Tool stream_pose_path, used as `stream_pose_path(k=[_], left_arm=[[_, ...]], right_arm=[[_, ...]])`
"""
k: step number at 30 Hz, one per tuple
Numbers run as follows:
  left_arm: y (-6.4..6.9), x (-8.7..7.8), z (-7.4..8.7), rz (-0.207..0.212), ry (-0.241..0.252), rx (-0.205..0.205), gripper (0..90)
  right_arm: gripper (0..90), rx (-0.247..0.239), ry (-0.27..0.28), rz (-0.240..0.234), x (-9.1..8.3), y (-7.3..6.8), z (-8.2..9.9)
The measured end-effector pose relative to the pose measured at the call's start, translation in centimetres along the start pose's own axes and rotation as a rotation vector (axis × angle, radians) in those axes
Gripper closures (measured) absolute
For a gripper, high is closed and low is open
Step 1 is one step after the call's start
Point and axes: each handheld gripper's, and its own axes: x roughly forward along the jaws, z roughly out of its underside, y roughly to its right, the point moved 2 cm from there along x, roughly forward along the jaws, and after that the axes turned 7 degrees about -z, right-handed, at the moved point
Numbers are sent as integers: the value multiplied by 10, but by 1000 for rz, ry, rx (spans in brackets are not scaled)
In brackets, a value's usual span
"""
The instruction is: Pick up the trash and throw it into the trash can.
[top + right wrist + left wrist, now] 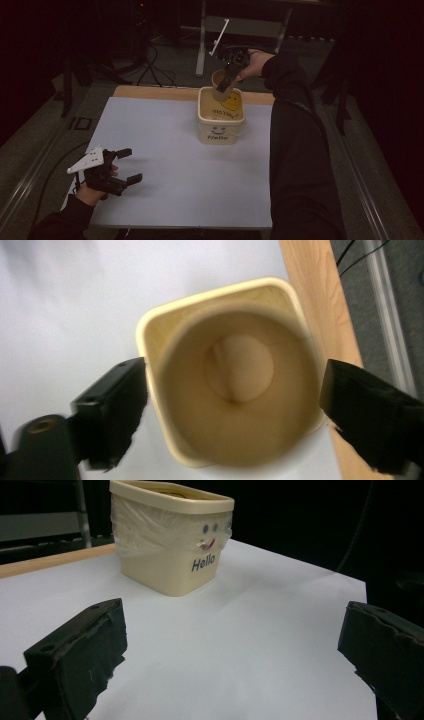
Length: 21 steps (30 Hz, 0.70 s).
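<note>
Right gripper (226, 82) pinches paper cup (240, 390) above Hello tub (220, 119); centre it before releasing; left gripper (127, 165) spread.

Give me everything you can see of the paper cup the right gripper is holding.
The paper cup is plain tan, round, open-mouthed and looks empty, its flat bottom visible down the inside in the right gripper view. The right gripper clamps it, fingers pressed on opposite sides of the wall. It hangs in the air just above the back rim of the cream Hello tub, tilted, mouth facing up toward the gripper. No visible contact with the tub.
</note>
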Motion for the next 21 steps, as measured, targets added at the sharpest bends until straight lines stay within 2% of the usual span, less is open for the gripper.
stream_pose_path(k=[10,21], left_arm=[[0,0,0,-1,0,4,6],[0,2,-1,4,1,7,6]], right_arm=[[99,23,35,-12,-8,-2,-1],[100,2,47,-1,-8,-10,-3]])
